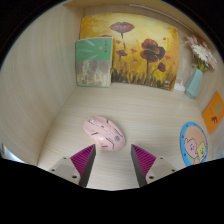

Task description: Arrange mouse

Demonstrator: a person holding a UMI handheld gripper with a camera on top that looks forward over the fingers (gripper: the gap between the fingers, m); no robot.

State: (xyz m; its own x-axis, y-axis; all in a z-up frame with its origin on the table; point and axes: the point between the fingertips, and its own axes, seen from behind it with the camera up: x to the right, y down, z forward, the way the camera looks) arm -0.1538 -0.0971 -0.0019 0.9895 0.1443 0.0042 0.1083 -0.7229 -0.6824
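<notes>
A pink computer mouse [104, 131] lies on the light wooden desk [150, 110], just ahead of my left finger and a little left of the gap between the fingers. My gripper [113, 160] is open and empty, with its magenta pads [84, 160] standing wide apart. The mouse is not between the fingers; it sits just beyond their tips.
A flower painting [140, 50] and a pale green book [94, 62] lean against the back wall. A vase with flowers [196, 75] stands at the back right. A round blue cartoon coaster [193, 143] and an orange card [213, 112] lie to the right.
</notes>
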